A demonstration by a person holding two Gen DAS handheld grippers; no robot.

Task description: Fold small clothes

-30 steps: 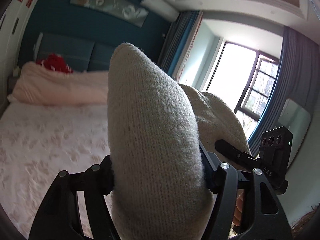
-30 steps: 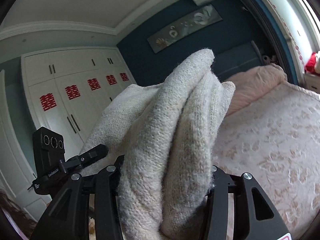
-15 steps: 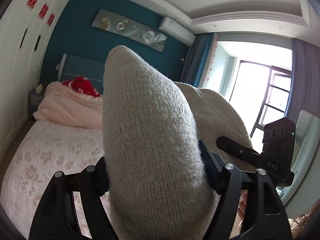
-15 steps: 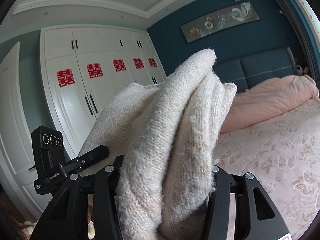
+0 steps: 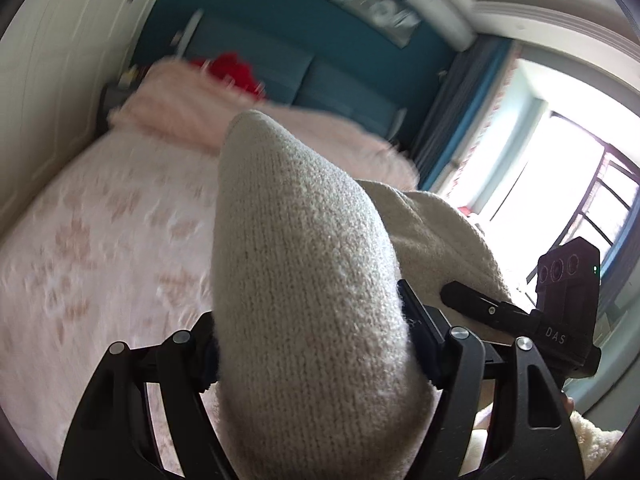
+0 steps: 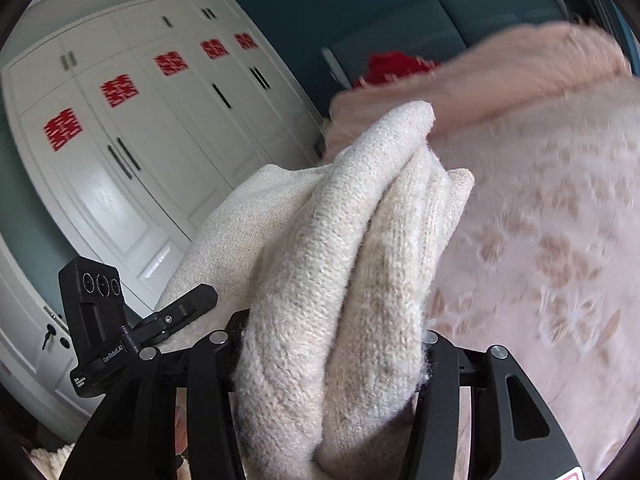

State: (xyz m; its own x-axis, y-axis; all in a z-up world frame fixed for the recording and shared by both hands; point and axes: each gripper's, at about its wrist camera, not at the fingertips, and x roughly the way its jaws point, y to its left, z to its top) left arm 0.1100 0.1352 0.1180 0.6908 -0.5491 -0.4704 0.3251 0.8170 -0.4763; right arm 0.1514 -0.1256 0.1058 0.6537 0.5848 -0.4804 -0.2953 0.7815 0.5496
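Observation:
A cream knitted garment (image 5: 304, 280) is bunched between the fingers of my left gripper (image 5: 312, 344), which is shut on it, held in the air above the bed. The same garment (image 6: 344, 280) is bunched in several folds in my right gripper (image 6: 332, 344), also shut on it. The cloth spans between both grippers. The right gripper's body (image 5: 560, 304) shows to the right in the left wrist view; the left gripper's body (image 6: 104, 320) shows at the left in the right wrist view. The knit hides both sets of fingertips.
A bed with a pink floral cover (image 5: 100, 240) lies below and ahead, also in the right wrist view (image 6: 560, 260). A pink pillow (image 5: 184, 108) and a red item (image 5: 232, 68) lie by the blue headboard. White wardrobes (image 6: 140, 140) stand left, a bright window (image 5: 560, 184) right.
Both grippers have tilted downward toward the bed with the garment still held. The view is blurred from motion. The ceiling has left the view and more bed shows.

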